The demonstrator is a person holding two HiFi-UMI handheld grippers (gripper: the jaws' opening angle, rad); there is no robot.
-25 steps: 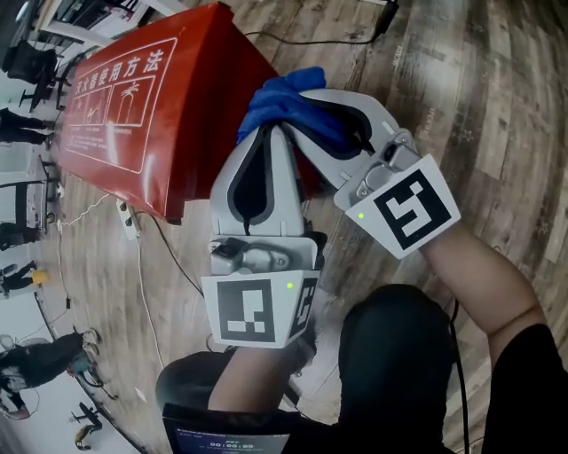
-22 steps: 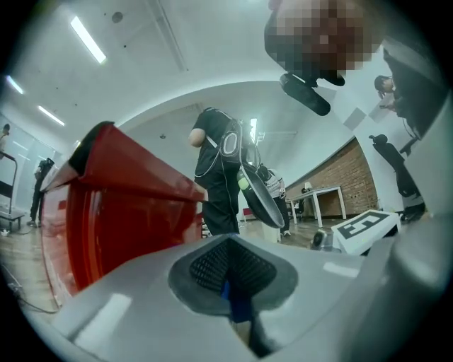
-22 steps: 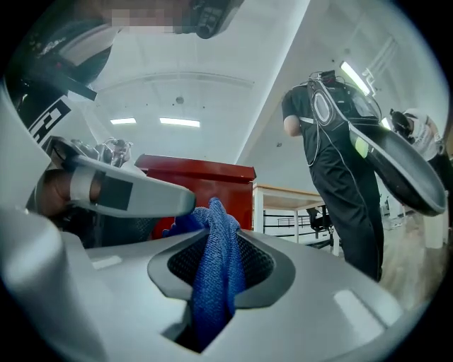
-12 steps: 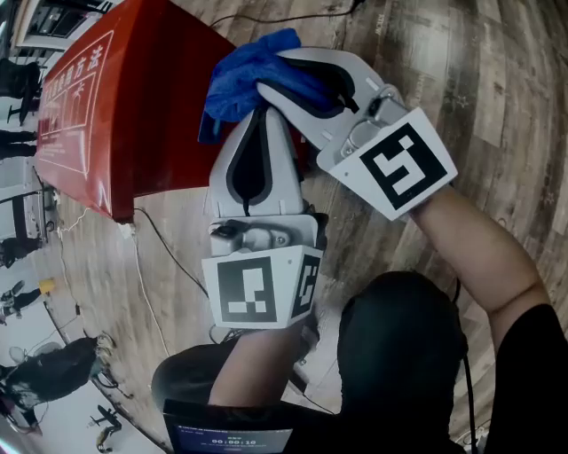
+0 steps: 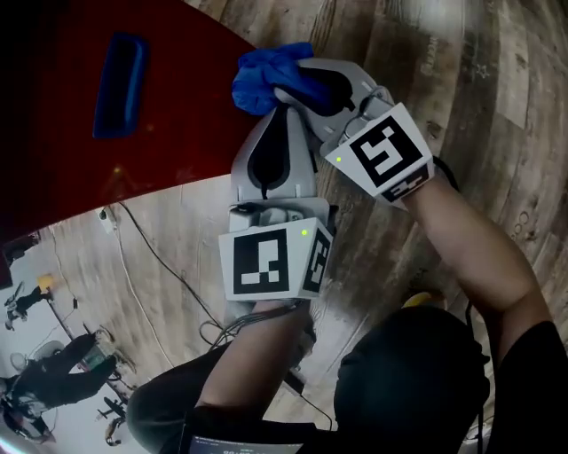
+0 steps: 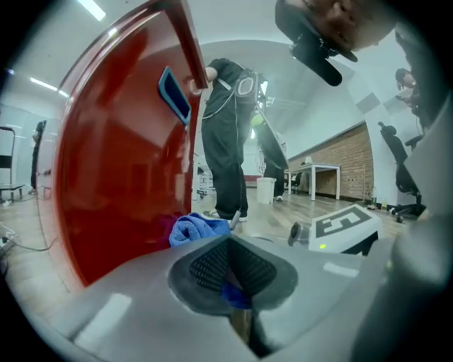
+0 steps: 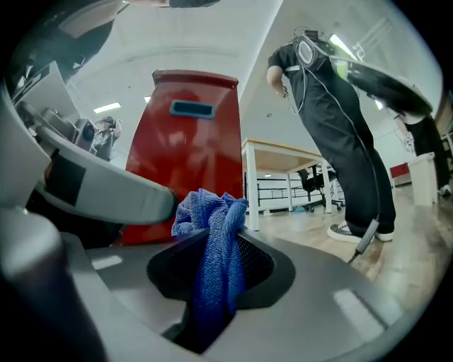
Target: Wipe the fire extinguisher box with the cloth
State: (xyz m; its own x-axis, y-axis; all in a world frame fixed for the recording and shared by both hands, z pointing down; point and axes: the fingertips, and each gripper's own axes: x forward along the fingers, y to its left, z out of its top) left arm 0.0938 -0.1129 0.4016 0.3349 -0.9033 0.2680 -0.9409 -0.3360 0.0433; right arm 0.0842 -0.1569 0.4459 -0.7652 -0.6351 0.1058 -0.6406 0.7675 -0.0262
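Floor: grey-brown wood planks [image 5: 479,80] fill the right of the head view, and a thin black cable [image 5: 151,241] trails across them at lower left.
Wall: brick wall [image 6: 338,152], centre right of the left gripper view.
Furniture: a white table [image 6: 322,167] before the bricks, an office chair [image 6: 393,152] at the right edge, and a wood-topped table [image 7: 283,150] at the centre of the right gripper view.
Light: ceiling strip lights [image 6: 90,8], upper left.

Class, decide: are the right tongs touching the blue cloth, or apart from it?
Touching. In the right gripper view the right tongs are shut on the blue cloth, which runs down between their jaws.
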